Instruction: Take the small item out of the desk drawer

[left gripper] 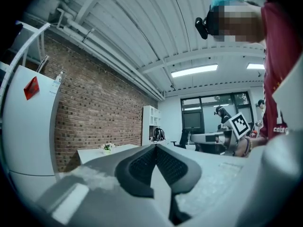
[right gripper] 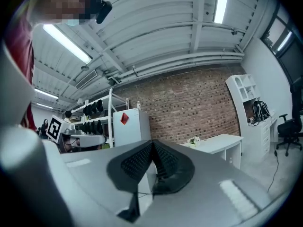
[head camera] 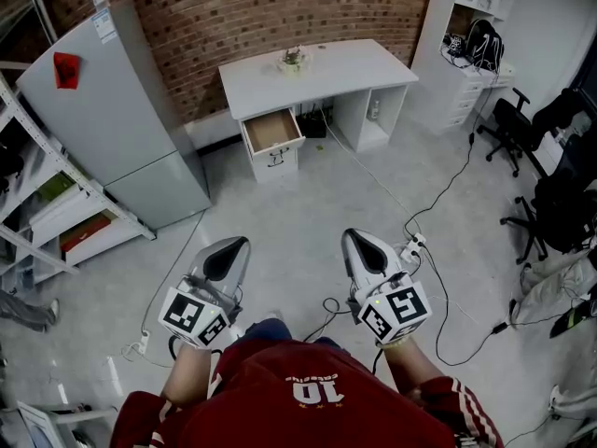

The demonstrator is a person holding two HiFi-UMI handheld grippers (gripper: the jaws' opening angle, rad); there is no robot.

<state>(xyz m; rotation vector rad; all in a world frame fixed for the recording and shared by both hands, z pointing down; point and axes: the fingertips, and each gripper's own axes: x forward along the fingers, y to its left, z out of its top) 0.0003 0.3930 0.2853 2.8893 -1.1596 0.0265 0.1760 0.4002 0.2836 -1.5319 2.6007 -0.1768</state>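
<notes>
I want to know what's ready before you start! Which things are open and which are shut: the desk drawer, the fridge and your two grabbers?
drawer: pulled open; too far away to see what lies inside
fridge: doors shut
left gripper: jaws shut, nothing between them
right gripper: jaws shut, nothing between them

Illumination is bright and even, supplied by ceiling strip lights (left gripper: 194,70). The head view is sharp, and shadows on the floor (head camera: 308,217) are soft. Both gripper views show strong fisheye curvature, dark vignetted corners and a defocused close foreground.
</notes>
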